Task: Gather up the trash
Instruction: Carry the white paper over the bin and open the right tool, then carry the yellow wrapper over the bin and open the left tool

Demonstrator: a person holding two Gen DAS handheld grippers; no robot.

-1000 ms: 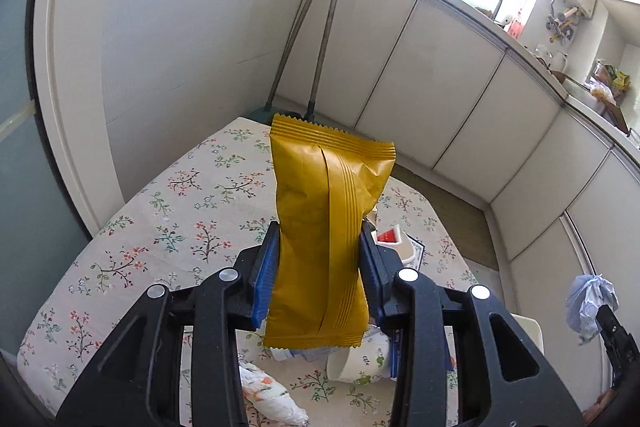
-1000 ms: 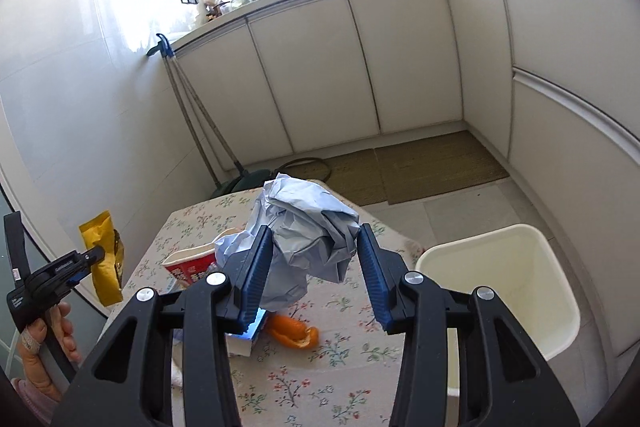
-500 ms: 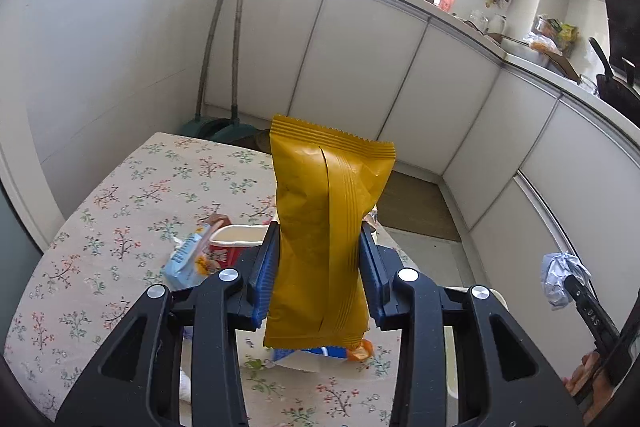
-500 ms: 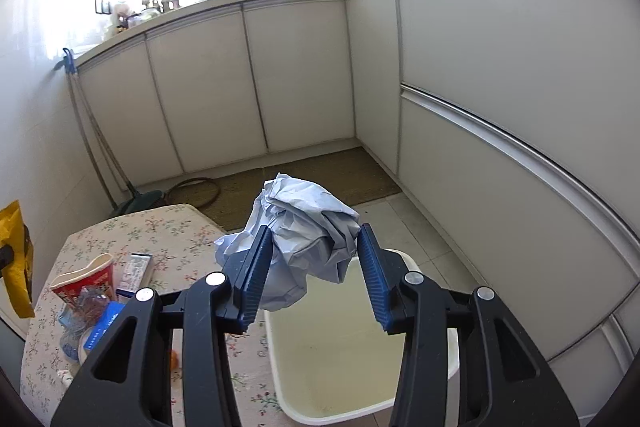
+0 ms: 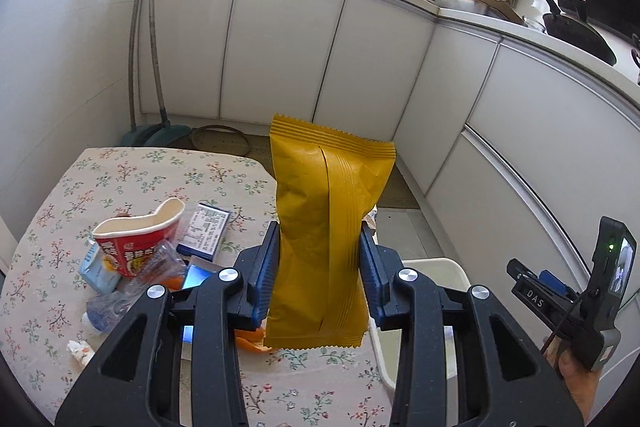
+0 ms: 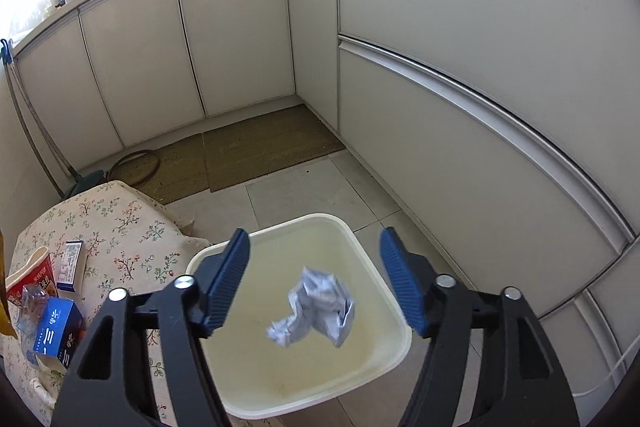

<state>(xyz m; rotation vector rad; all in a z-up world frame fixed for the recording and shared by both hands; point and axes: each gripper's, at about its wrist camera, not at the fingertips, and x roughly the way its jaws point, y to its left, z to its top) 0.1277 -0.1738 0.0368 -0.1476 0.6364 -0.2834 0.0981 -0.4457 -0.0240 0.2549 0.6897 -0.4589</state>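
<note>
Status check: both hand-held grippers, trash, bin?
Left hand-held gripper shut on yellow wrapper. Right hand-held gripper opening, crumpled paper loose over white bin. Nothing blocking bin.

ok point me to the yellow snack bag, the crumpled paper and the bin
yellow snack bag (image 5: 326, 227), left wrist view, middle of its back seam
crumpled paper (image 6: 316, 307), right wrist view, centre of the wad
bin (image 6: 396, 307), right wrist view, right rim

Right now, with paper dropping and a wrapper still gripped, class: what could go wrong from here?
1. The yellow wrapper is pinched low in the left gripper, over the table edge; released early, it may miss the bin.
2. The crumpled paper is falling from the opening right gripper; being light, it might drift off course.
</note>
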